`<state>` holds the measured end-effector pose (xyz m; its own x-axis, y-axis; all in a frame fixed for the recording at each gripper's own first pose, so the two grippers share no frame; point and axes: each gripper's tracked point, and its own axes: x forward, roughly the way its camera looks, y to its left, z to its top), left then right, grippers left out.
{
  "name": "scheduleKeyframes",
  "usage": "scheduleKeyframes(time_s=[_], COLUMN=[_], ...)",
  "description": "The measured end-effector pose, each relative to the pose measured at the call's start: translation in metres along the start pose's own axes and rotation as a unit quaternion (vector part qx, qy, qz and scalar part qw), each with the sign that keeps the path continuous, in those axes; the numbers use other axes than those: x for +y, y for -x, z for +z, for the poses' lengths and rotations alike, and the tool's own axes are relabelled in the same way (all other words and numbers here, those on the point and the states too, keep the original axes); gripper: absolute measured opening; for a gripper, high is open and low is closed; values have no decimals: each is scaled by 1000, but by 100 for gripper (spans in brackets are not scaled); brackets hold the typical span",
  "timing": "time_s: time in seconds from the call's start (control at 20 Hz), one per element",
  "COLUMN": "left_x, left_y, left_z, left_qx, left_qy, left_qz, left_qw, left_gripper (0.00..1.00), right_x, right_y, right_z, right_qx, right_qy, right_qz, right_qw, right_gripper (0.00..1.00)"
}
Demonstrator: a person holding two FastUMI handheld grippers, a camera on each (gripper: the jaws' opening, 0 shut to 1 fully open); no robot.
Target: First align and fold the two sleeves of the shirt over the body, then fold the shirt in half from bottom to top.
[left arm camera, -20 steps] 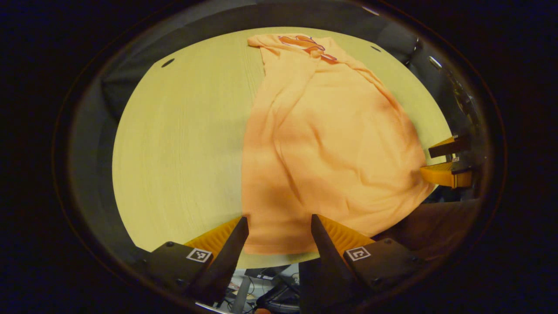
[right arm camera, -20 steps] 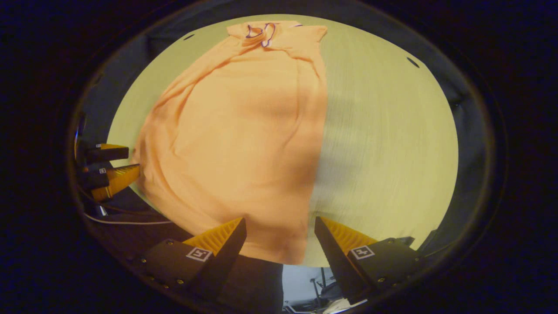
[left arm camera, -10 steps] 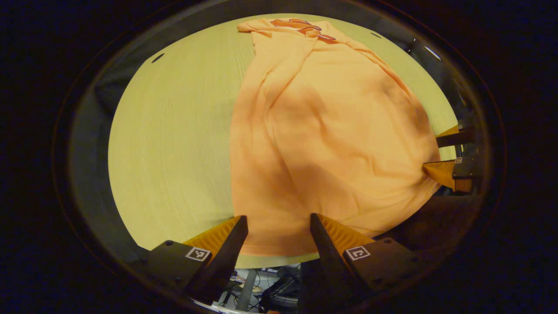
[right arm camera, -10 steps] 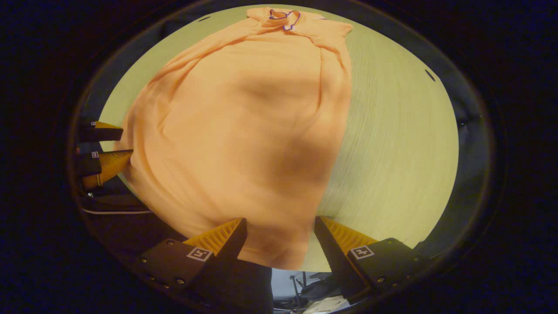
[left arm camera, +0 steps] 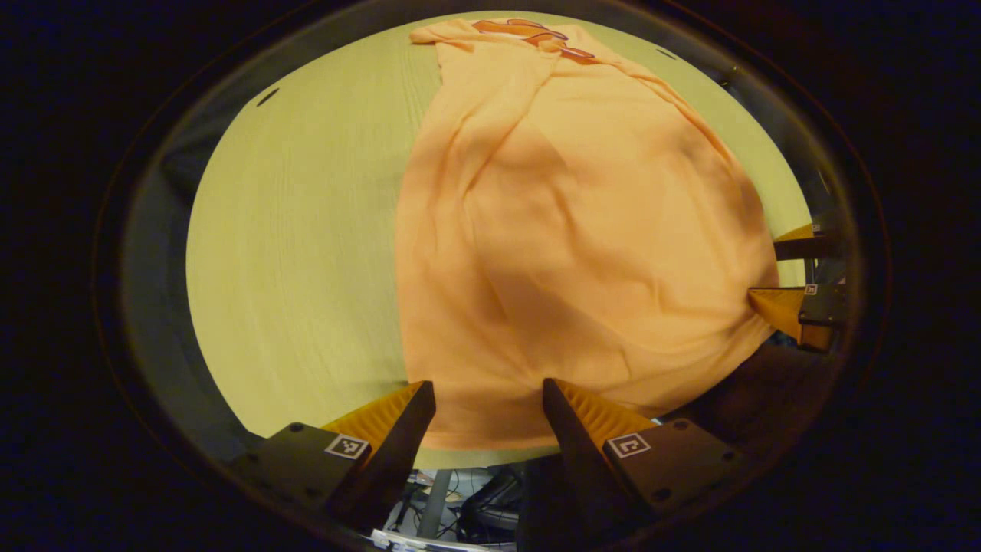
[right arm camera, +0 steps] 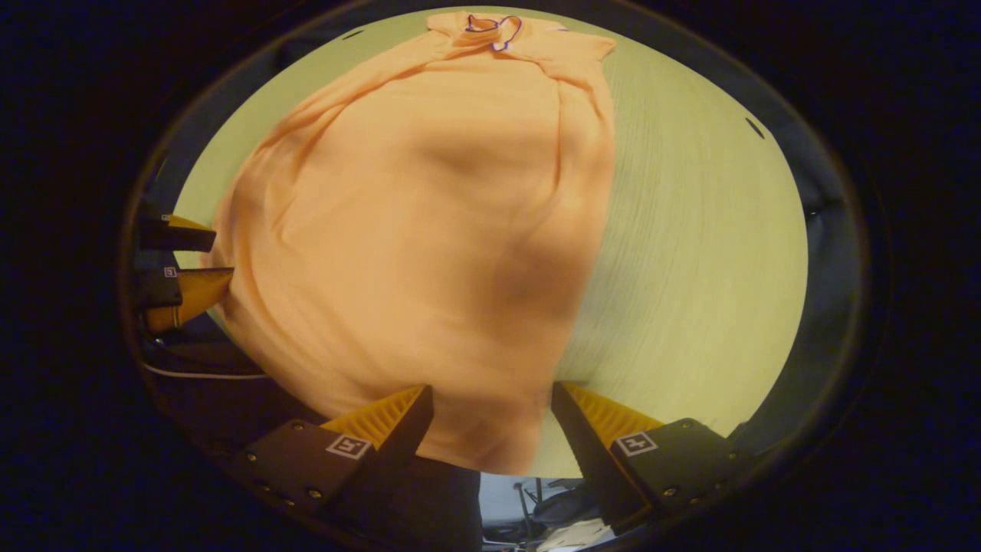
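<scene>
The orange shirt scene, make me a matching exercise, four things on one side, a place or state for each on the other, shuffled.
Things:
1. orange cotton shirt
2. pale wooden table
3. left tongs
4. shirt collar

Places or states:
A. far end of the table
B. open at the shirt's near hem
C. lying lengthwise, sleeves folded in
D. bare beside the shirt

Pairs: 1-C, 2-D, 3-B, 4-A
</scene>
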<state>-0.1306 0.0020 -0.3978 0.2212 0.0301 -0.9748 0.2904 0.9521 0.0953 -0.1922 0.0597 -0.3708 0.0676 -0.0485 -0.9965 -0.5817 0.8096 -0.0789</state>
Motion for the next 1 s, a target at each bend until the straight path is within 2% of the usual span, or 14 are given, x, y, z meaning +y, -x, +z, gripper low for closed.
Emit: scheduleKeyframes(time_s=[0.1, 0.15, 0.2, 0.25, 0.3, 0.35, 0.4, 0.45, 0.5, 0.55, 0.6, 0.65, 1.0], left_x=[-2, -3, -3, -2, -3, -5, -6, -7, -8, -8, -9, -11, -32], left_y=[-2, 1, 2, 2, 3, 1, 2, -2, -1, -2, -2, -1, 15], left_z=[0, -1, -2, 4, 8, 11, 11, 12, 12, 11, 14, 14, 39], left_qx=[-3, -1, 2, -10, -18, -23, -17, -20, -20, -17, -23, -23, -61], left_qy=[-3, -9, -13, -11, -8, -13, -21, -24, -25, -22, -20, -19, -39], left_qz=[0, -1, -3, -2, 0, 1, 3, 4, 6, 6, 5, 5, 11], left_qw=[1000, 1000, 1000, 1000, 1000, 1000, 1000, 1000, 999, 1000, 1000, 1000, 997], left_gripper=[93, 80, 75, 73, 49, 24, 12, 12, 6, 6, 6, 6, 6], right_x=[-4, -5, -8, -8, -8, -7, -6, -5, -4, -4, -4, -4, -5], right_y=[0, -1, -2, -1, 0, -3, -1, -2, 0, 1, -1, 0, 1], right_z=[1, 1, 0, 2, 4, 4, 5, 7, 7, 7, 7, 8, 8], right_qx=[0, 1, 2, 3, 3, 1, 7, 2, 6, 5, 5, 3, 2], right_qy=[-12, -21, -28, -35, -35, -33, -24, -27, -18, -13, -11, -11, -19], right_qz=[-1, -1, 0, 0, 0, 0, -2, -3, -3, -7, -7, -8, 1], right_qw=[1000, 1000, 1000, 999, 999, 999, 1000, 1000, 1000, 1000, 1000, 1000, 1000], right_gripper=[96, 84, 80, 64, 57, 41, 33, 31, 19, 7, 7, 1, 1])
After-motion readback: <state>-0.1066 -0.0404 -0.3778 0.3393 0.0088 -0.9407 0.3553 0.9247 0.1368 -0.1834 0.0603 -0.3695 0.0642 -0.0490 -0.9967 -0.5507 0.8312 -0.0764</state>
